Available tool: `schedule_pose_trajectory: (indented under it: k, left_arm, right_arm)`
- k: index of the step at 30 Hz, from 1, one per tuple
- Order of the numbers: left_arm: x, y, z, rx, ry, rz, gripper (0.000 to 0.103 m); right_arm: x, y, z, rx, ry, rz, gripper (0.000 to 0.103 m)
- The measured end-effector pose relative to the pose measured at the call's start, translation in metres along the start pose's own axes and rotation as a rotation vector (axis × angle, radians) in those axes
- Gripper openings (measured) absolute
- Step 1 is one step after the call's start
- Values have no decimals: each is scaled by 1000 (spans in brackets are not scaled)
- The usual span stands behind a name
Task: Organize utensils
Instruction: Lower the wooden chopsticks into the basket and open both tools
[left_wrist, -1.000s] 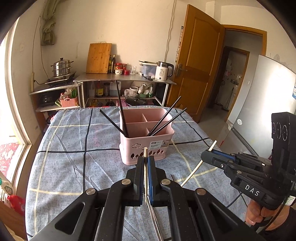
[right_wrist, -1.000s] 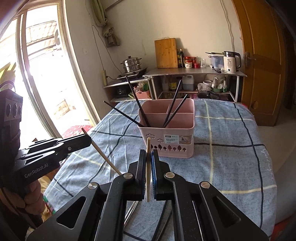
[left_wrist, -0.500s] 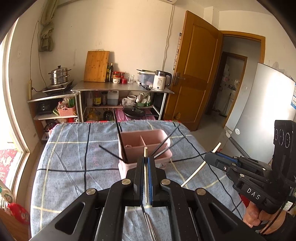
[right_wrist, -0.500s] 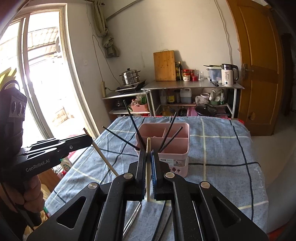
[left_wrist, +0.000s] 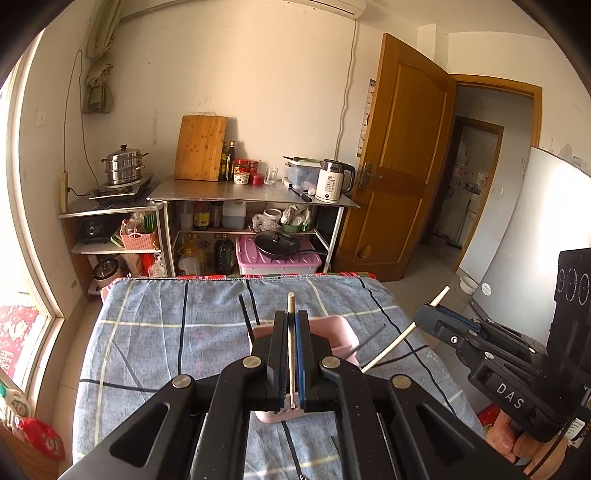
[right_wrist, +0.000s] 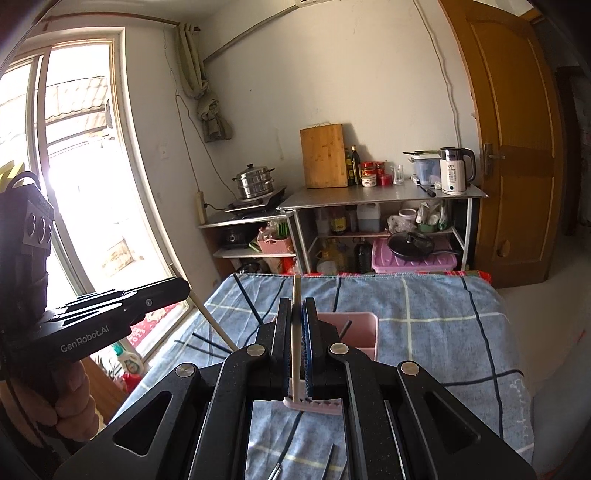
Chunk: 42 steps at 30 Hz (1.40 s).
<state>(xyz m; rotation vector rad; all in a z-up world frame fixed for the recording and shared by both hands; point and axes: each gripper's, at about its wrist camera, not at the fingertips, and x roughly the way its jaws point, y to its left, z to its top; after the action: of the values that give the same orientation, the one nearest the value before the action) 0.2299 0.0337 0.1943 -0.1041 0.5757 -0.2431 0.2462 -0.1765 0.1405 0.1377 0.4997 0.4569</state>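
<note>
The left gripper (left_wrist: 291, 325) is clenched on a metal chopstick (left_wrist: 291, 308) whose tip sticks out toward 12 o'clock; the right gripper (right_wrist: 296, 314) clamps a pale wooden chopstick (right_wrist: 296, 291) likewise. Just beyond both, on the checked blue desk (left_wrist: 155, 343), stands the pink utensil basket (right_wrist: 360, 323) holding black chopsticks (left_wrist: 244, 308). More utensils (right_wrist: 275, 470) lie at 6 o'clock.

Table (left_wrist: 147, 332): covered to its edges with a blue cloth (right_wrist: 443, 332) checked in dark and pale lines.
Basket (right_wrist: 364, 328): pink, standing on the cloth near the middle, largely hidden behind the near gripper in both views.
Black sticks (right_wrist: 207, 345): lying on the cloth left of the basket.
Near edge: a thin metal utensil (right_wrist: 275, 470) lies on the cloth.
Far edge: red striped trim (left_wrist: 277, 275) under the cloth.
</note>
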Motion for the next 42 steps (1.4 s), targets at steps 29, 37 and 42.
schedule_pose_trajectory:
  k: [29, 37, 42]
  left_arm:
    - [75, 26, -11, -47, 80, 10, 4]
    - [80, 28, -24, -43, 101, 18, 5]
    - [68, 24, -29, -22, 83, 26, 10]
  right_arm:
    - [69, -16, -23, 12, 114, -22, 6]
    - [69, -16, -31, -10, 142, -21, 12]
    - [60, -17, -33, -12, 131, -20, 12]
